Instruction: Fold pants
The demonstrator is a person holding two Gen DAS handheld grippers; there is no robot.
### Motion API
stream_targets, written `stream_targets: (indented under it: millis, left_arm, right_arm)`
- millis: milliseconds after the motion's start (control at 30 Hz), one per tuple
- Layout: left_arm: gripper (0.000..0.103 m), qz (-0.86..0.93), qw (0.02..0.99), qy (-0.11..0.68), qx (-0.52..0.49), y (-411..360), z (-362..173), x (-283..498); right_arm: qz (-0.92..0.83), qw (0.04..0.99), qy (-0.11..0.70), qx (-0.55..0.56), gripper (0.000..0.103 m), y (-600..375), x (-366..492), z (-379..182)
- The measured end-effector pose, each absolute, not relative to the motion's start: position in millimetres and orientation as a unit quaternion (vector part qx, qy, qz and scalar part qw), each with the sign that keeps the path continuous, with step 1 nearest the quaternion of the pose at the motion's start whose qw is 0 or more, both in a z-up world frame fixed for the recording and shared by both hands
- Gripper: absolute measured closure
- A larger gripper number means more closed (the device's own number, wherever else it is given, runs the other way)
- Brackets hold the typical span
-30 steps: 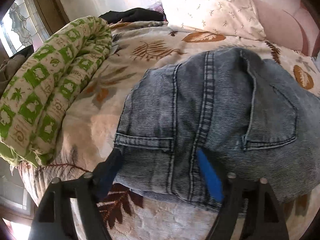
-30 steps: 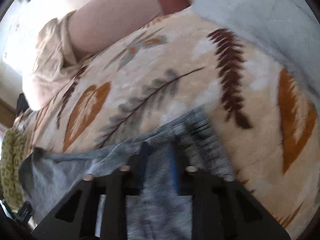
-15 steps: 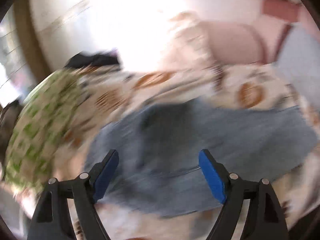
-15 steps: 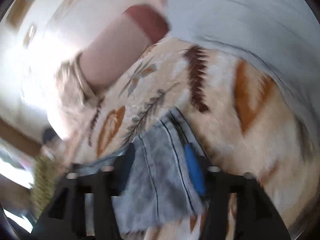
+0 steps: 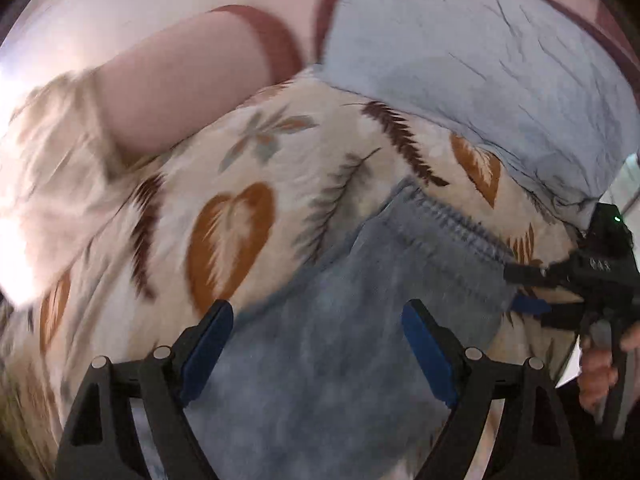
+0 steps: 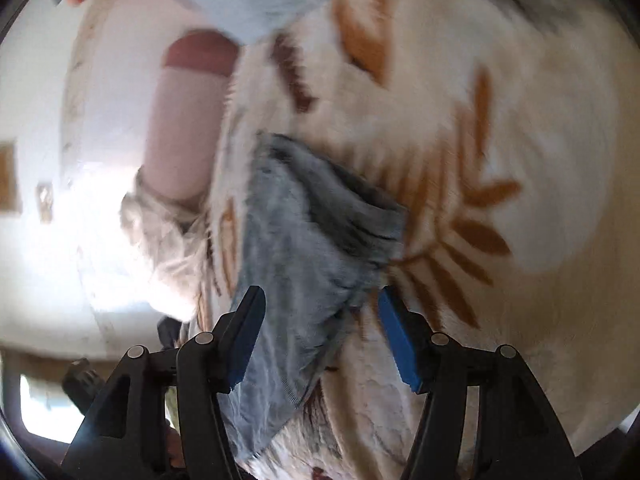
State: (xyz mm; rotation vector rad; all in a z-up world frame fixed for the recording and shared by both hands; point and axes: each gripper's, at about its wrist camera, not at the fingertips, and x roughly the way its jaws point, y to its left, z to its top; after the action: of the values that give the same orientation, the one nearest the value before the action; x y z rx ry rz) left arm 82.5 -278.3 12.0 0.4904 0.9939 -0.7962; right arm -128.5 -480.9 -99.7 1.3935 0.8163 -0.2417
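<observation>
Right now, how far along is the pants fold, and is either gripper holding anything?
Done: the jeans lie laid over on the leaf-print bedspread. In hand: nothing. The left gripper hangs open above the denim; the right gripper has just been opening, and the hem lies loose between its jaws. Left: whether more folds are needed cannot be told; only part of the jeans shows.

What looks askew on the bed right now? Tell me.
The jeans lie rumpled on the leaf-print blanket, their hem end turned at a slant, not squared into a neat fold. Both claws, left and right, stand open. Nothing looks damaged or spilled.
</observation>
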Motion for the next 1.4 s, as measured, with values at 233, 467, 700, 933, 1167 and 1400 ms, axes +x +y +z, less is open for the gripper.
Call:
stream_targets:
  millis: [233, 467, 700, 933, 1167, 1400]
  left_arm:
    - [0.014, -0.414, 0.731, 0.454, 0.299, -364.0, -17.8, 101.4]
    - [0.014, -0.465, 0.677, 0.452, 0.347, -408.0, -44.9, 114.5]
    - [0.035, -0.505, 0.637, 0.466, 0.349, -429.8, -71.8, 125.5]
    - [0.067, -0.553, 0.612, 0.471, 0.312, -436.1, -76.5, 121.6]
    - [0.079, -0.552, 0.630, 0.462, 0.292, -427.8, -70.6, 116.6]
    - [0.082, -0.554, 0.658, 0.438, 0.261, -403.3, -37.2, 118.5]
  right_arm:
    - [-0.139, 0.685, 0.315, 0.642, 0.044, -478.6, -129.4, -106.0]
    - [-0.146, 0.692, 0.296, 0.643, 0.045, -477.8, -127.4, -105.8]
    - [-0.139, 0.690, 0.293, 0.648, 0.047, -483.5, -126.1, -108.3]
    - [-0.132, 0.698, 0.310, 0.632, 0.074, -486.8, -115.7, -112.9]
    - [-0.125, 0.701, 0.315, 0.627, 0.084, -487.2, -112.0, -114.4]
    - [-0.120, 0.721, 0.308, 0.609, 0.085, -479.8, -108.1, -100.6]
